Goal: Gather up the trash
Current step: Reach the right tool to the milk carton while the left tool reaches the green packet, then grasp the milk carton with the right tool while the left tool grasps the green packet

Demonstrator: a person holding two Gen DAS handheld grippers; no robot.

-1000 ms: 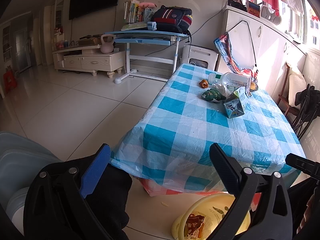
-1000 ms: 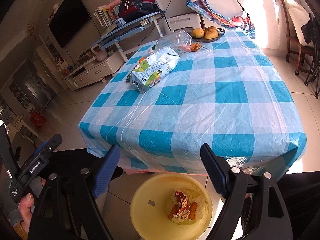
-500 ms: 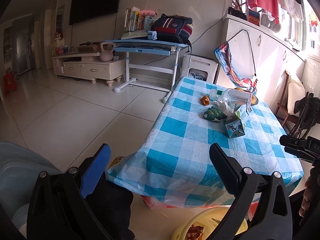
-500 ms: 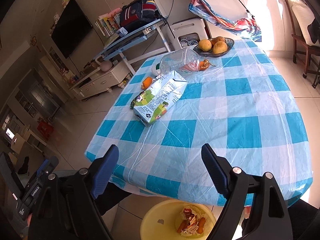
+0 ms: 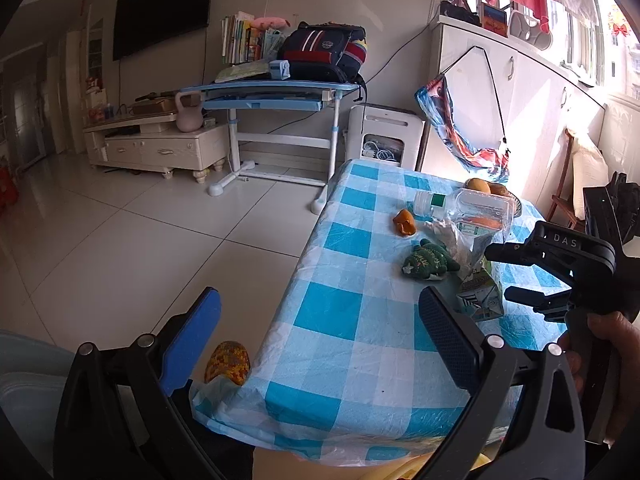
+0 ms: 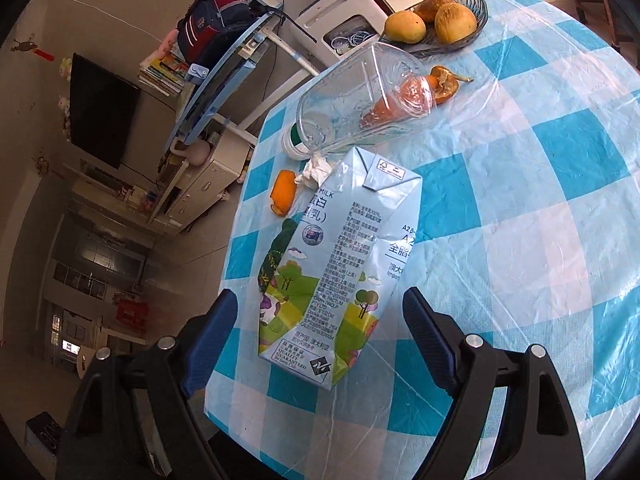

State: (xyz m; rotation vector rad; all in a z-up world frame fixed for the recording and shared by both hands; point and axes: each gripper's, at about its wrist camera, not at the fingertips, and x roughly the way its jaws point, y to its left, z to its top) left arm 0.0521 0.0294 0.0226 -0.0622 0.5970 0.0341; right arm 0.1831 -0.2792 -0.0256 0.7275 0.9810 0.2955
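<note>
A light-blue milk carton [image 6: 340, 280] lies on its side on the blue-checked table [image 6: 540, 240]. My right gripper [image 6: 320, 332] is open, its fingers on either side of the carton's near end, apart from it. Behind the carton lie a clear plastic bottle [image 6: 360, 104], a crumpled tissue [image 6: 316, 170], orange peel [image 6: 282, 192] and a carrot piece [image 6: 444, 80]. My left gripper [image 5: 320, 340] is open and empty over the table's near corner. In the left wrist view the carton [image 5: 480, 296], the bottle [image 5: 464, 208] and the right gripper [image 5: 560, 272] show.
A fruit bowl [image 6: 440, 20] stands at the table's far end. A green crumpled wrapper [image 5: 428, 260] lies beside the carton. A yellow bin rim [image 5: 400, 474] shows below the table edge. A blue desk [image 5: 272, 92] and TV cabinet [image 5: 156, 148] stand across the tiled floor.
Both grippers have moved up and forward from over the yellow bin toward the table. The right gripper now straddles the milk carton. Both stay open.
</note>
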